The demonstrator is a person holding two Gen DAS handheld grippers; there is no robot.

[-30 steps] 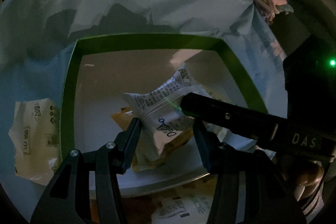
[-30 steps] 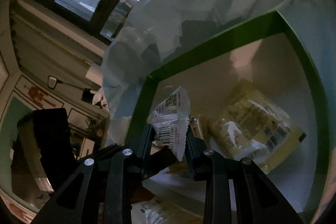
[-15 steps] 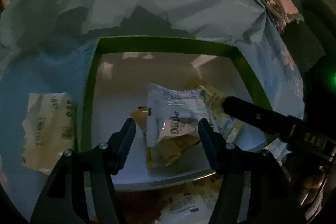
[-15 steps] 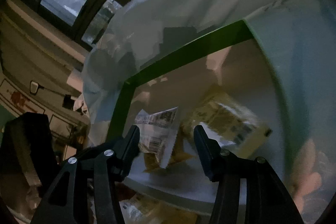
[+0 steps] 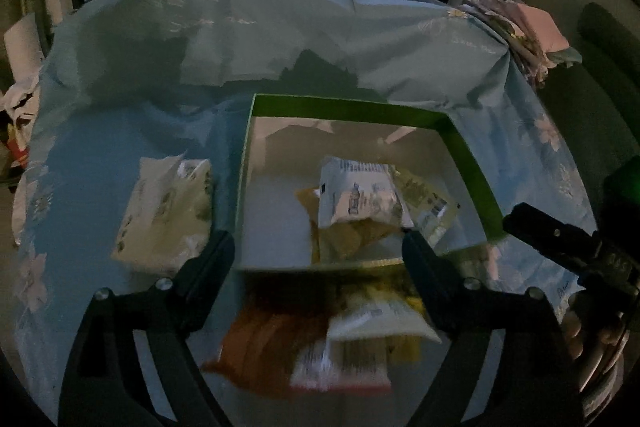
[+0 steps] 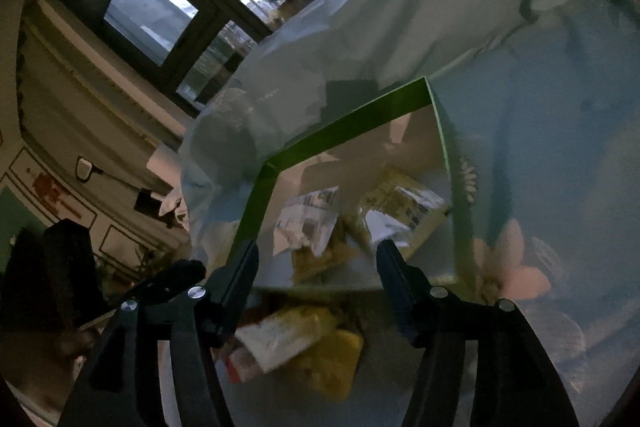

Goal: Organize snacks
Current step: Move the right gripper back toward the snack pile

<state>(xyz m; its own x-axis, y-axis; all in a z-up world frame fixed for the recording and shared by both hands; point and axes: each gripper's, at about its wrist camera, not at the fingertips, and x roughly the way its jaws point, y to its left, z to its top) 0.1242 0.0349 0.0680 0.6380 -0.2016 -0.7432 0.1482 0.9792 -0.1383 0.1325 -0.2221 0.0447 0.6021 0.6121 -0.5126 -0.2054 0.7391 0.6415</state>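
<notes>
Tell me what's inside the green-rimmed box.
In the green-rimmed box: a white snack packet atop a yellow packet, a pale packet beside. Anything beneath them is covered.

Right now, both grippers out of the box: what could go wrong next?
1. The white packet lies tilted on a heap of other packets; it may slide.
2. Loose packets below the open left gripper overlap and look blurred; a grab could catch two.
3. The tissue pack beside the green-rimmed box could be mistaken for a snack.
</notes>
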